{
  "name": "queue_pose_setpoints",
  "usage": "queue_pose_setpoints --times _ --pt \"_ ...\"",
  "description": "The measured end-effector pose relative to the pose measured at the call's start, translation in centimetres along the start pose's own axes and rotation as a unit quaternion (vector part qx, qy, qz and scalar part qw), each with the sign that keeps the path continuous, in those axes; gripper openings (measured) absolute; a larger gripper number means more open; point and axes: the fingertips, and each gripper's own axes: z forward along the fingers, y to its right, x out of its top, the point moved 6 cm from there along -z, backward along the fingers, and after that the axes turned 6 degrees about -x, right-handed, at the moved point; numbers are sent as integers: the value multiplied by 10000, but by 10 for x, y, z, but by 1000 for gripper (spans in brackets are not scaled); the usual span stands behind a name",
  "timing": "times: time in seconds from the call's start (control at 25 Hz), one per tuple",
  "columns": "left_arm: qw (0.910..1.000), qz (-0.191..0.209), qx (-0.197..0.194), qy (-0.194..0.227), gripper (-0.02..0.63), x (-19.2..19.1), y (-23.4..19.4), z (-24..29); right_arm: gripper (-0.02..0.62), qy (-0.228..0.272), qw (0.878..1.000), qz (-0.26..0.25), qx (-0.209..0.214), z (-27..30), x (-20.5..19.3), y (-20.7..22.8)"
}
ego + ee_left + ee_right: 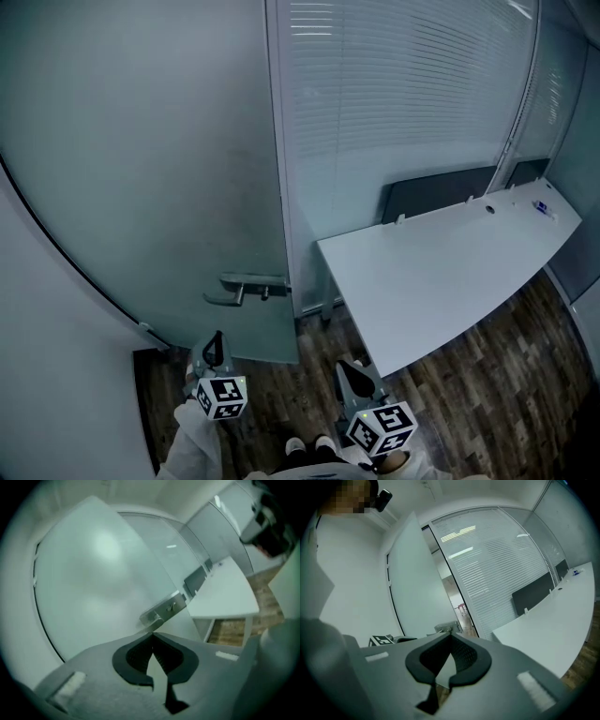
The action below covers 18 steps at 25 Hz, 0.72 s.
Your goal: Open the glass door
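The frosted glass door (141,169) fills the left of the head view, with a metal lever handle (246,289) near its right edge. My left gripper (215,347) is below the handle, apart from it, with its jaws shut on nothing. In the left gripper view the jaws (152,634) meet at the tip, and the handle (161,613) is just beyond them, untouched. My right gripper (352,371) hangs lower right by the desk corner. Its jaws (451,634) also meet, empty. In the right gripper view the door (417,588) stands ajar, with a corridor showing through the gap.
A white desk (441,272) juts out from the right, its near corner close to my right gripper. Behind it are dark chair backs (436,194) and a glass partition with blinds (403,84). A white wall (56,356) bounds the left. The floor is dark wood (487,375).
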Motion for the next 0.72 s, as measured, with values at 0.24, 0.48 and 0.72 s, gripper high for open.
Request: queue_pose_setpoints --times 0.24,0.48,0.72 --pt "9639 -2437 -470 967 5 35 18 -79 3 274 9992 -276 131 -8 16 -10" --pt "9562 -2643 -496 1152 5 44 32 -113 2 299 9987 -328 268 -12 19 -12" --pt "9566 -2684 -576 978 5 38 41 -108 3 302 9986 -351 271 -14 19 -11"
